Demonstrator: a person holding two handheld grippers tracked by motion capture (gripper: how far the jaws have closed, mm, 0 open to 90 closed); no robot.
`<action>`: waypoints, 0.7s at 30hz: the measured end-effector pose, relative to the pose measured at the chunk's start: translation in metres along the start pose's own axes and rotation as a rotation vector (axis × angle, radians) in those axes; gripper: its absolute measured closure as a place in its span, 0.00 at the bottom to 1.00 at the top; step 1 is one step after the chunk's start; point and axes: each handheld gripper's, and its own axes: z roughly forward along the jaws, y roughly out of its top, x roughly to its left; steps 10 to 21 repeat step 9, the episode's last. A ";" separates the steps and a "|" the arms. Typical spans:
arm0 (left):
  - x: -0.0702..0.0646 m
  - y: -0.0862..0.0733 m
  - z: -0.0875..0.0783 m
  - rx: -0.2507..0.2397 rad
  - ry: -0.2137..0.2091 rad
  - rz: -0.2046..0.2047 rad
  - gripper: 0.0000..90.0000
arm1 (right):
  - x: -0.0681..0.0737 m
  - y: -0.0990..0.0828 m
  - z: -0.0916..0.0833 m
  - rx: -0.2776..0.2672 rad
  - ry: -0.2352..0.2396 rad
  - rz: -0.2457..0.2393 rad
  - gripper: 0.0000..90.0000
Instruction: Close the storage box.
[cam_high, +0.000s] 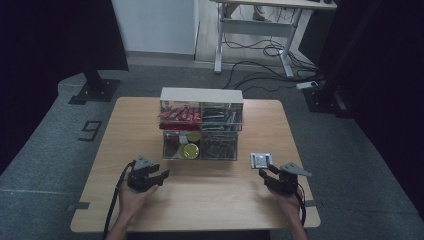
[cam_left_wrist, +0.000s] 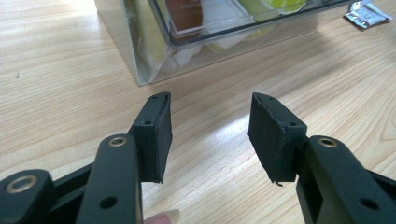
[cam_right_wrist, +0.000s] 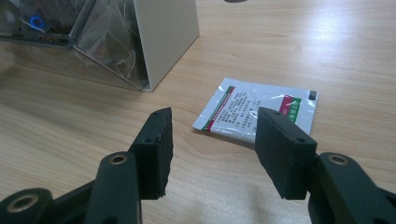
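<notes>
A clear two-tier drawer box (cam_high: 201, 125) stands at the middle of the wooden table (cam_high: 210, 200). Red packets fill its upper left drawer; round yellow-lidded items (cam_high: 189, 150) lie in the lower one. To the right of the box a white printed sachet (cam_high: 260, 160) lies flat. My left gripper (cam_high: 161, 176) rests low at the front left, open and empty, its jaws (cam_left_wrist: 210, 100) facing the box's lower corner (cam_left_wrist: 140, 79). At the front right my right gripper (cam_high: 266, 172) is open with nothing between its pads, pointing at the sachet (cam_right_wrist: 243, 109) just beyond the fingertips (cam_right_wrist: 214, 114).
Bare wood lies between the two hands and along the table's front edge. Beyond the table's far edge are grey floor, a black stand base (cam_high: 94, 91) at the left, and a desk frame with loose cables (cam_high: 260, 55) at the back.
</notes>
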 end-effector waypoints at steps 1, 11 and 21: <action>0.000 0.000 0.000 -0.001 0.000 -0.002 0.55 | 0.000 0.000 0.000 -0.004 0.000 0.002 0.51; -0.001 -0.001 0.002 -0.009 0.002 0.000 0.51 | 0.000 0.001 -0.001 -0.005 -0.003 -0.001 0.49; -0.001 -0.001 0.002 -0.009 0.002 0.000 0.51 | 0.000 0.001 -0.001 -0.005 -0.003 -0.001 0.49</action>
